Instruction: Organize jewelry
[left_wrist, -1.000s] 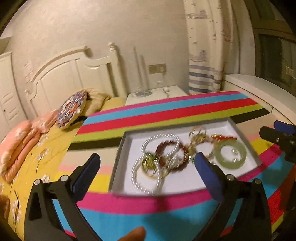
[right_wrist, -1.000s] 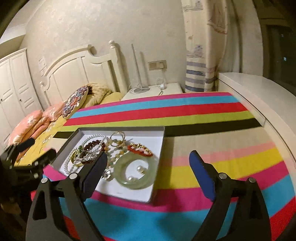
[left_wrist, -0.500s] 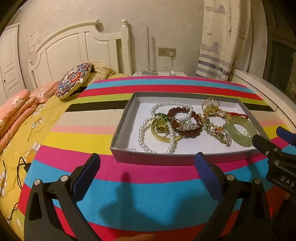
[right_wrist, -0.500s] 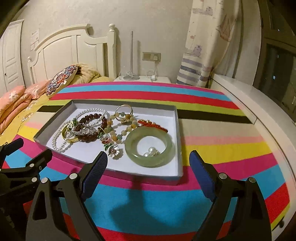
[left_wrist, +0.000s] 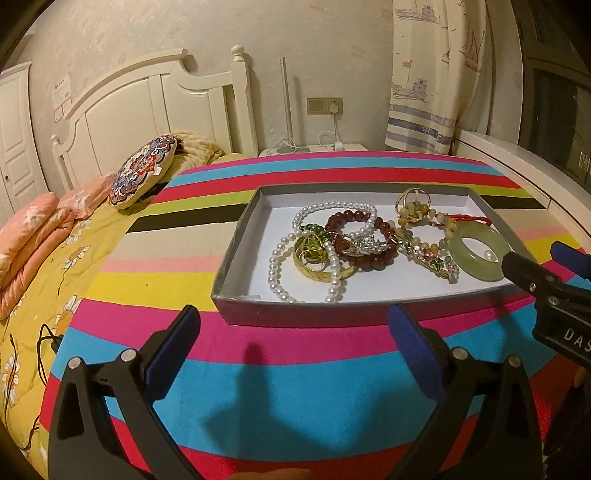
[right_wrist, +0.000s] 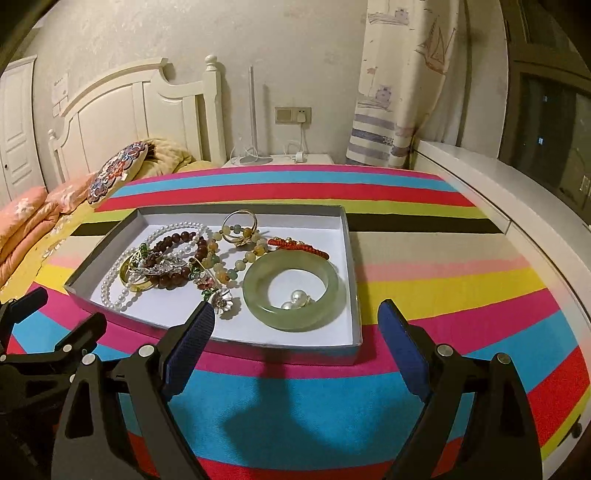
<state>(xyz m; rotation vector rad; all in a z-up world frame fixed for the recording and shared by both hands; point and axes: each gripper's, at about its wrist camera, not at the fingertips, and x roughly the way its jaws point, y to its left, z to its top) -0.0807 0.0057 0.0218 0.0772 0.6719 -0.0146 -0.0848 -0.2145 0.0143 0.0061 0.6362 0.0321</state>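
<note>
while both grippers tilt downward, left gripper (left_wrist: 293, 345) and right gripper (right_wrist: 295, 332) spread wide and empty, tangled jewelry (right_wrist: 207, 258) fills the tray (right_wrist: 354, 295) at twelve o'clock.

clear: striped cloth (right_wrist: 443, 280) right of tray (right_wrist: 352, 295) | blocked: tangled jewelry (right_wrist: 173, 258) fills tray's left

The tray (right_wrist: 352, 280) lies on the bed (right_wrist: 443, 273) just ahead of both my grippers. In it, the bangle (right_wrist: 291, 291) sits right, the pearl necklace (left_wrist: 280, 258) left, beads (left_wrist: 369, 240) between.
</note>
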